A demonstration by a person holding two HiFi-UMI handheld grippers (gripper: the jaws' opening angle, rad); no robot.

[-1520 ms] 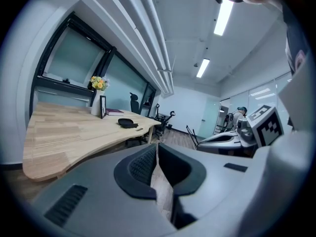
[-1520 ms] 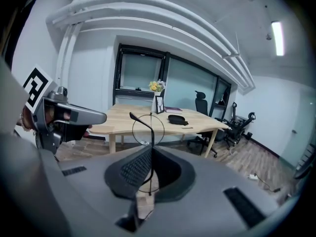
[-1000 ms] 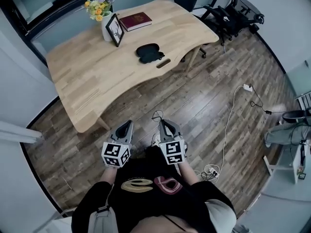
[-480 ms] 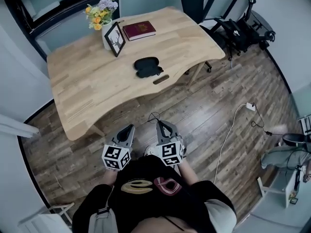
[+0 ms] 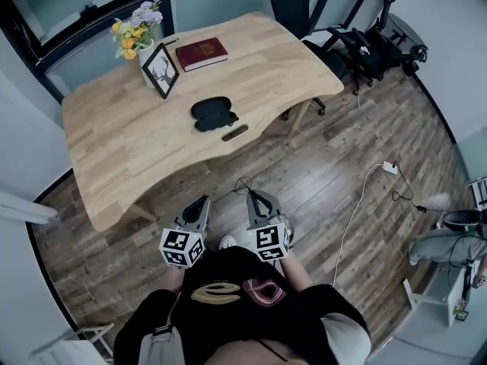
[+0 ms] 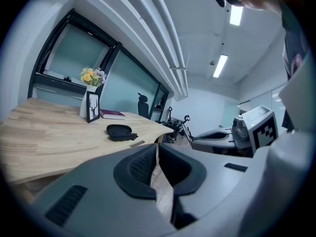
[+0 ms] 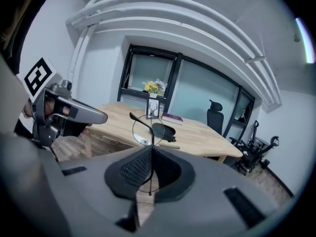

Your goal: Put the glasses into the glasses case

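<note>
The pale wooden desk with a curved front edge [image 5: 129, 143] stands on dark wood-plank flooring [image 5: 342, 128], its back edge against a wall of dark-framed windows [image 5: 68, 6]. At its back left corner sits a white vase of yellow and lilac flowers [image 5: 137, 35]. Just beside that is an upright black picture frame [image 5: 160, 71], and a dark red book [image 5: 201, 53] lies flat along the back edge. The black glasses case [image 5: 211, 111] lies open towards the middle of the front edge, with a small dark oblong slot [image 5: 234, 133] in the desktop close in front of it. A black office chair [image 5: 291, 2] waits behind the back right corner. Off the right end there is a heap of black framed equipment [image 5: 377, 44] that I can't identify. A white cable [image 5: 358, 204] trails across the boards to a white plug block [image 5: 389, 167]. The person stands well apart from the front edge, with bare planks between them and the desk. The grey right gripper [image 5: 256, 198] has its jaws closed on the thin wire-rimmed round glasses [image 7: 146, 129], which stick up past its tips with one lens above the pads. So the glasses are held in the air over the floor, well short of the case. The grey left gripper [image 5: 199, 202] is level beside it, jaws closed together with nothing between them.
</note>
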